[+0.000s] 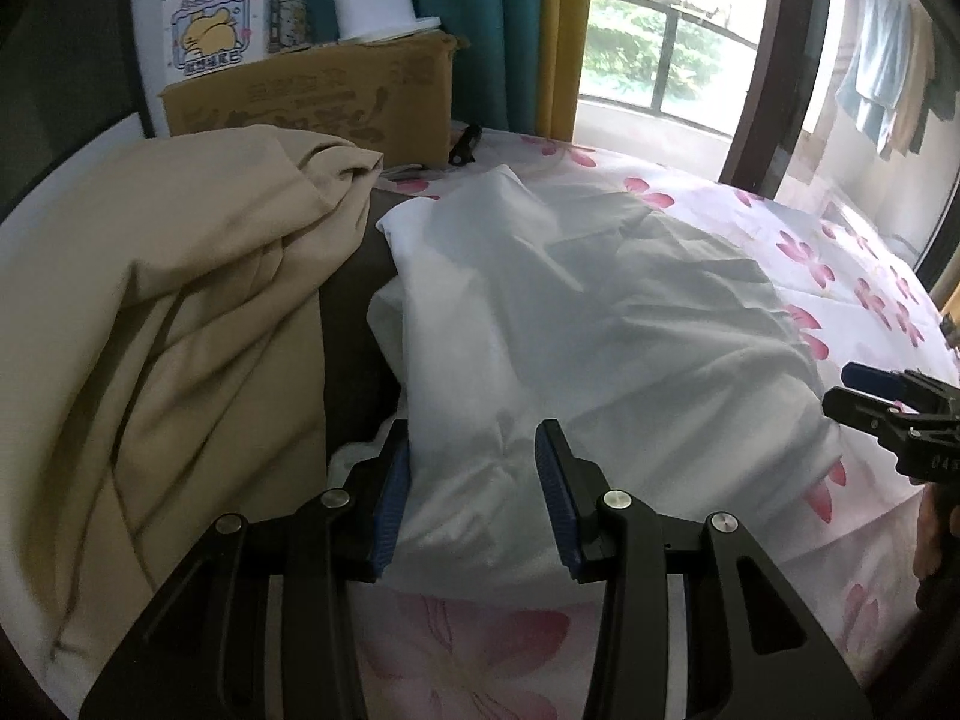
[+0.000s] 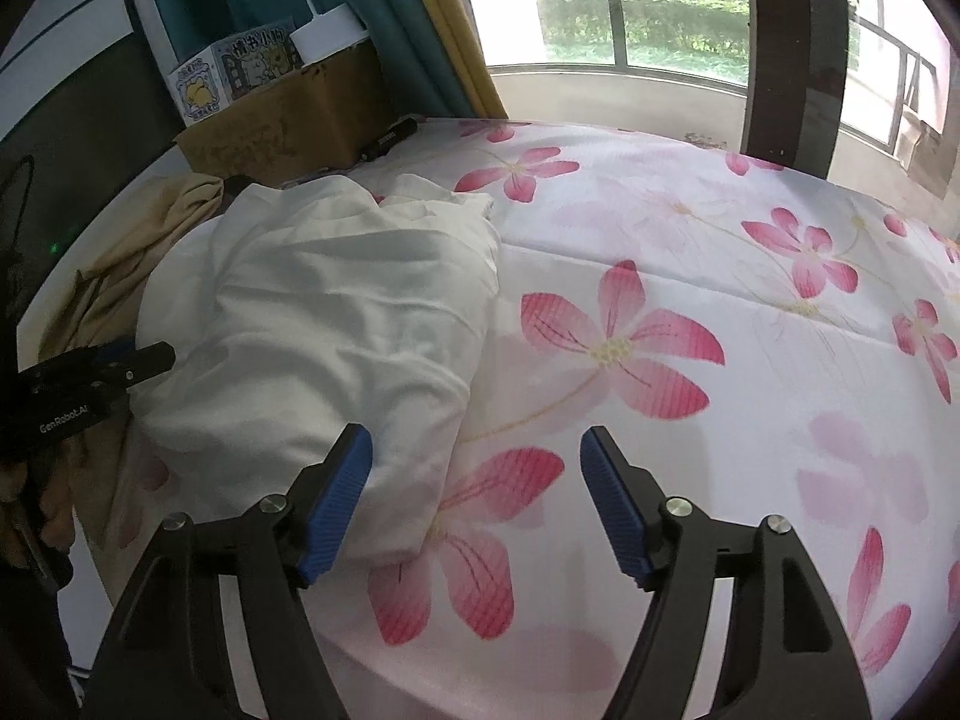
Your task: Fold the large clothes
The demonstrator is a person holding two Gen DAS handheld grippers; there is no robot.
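Observation:
A crumpled, partly folded white garment (image 1: 600, 312) (image 2: 336, 312) lies on the flowered bedsheet (image 2: 720, 420). In the left wrist view my left gripper (image 1: 474, 438) is open over the garment's near end, white cloth showing in the gap between its blue pads (image 1: 393, 498). The right wrist view shows it low at the garment's left side (image 2: 144, 360). My right gripper (image 2: 474, 432) is open above the sheet; its left pad (image 2: 336, 498) is beside the garment's near right corner and nothing lies between the jaws. It appears at the right edge of the left wrist view (image 1: 864, 396).
A beige garment (image 1: 180, 300) (image 2: 120, 276) is heaped left of the white one. Behind stand a cardboard box (image 1: 312, 96) carrying a small cartoon box (image 1: 210, 36) and a white lamp base (image 1: 378, 6). A black flashlight (image 2: 390, 138) lies near it. Curtains and a window are beyond.

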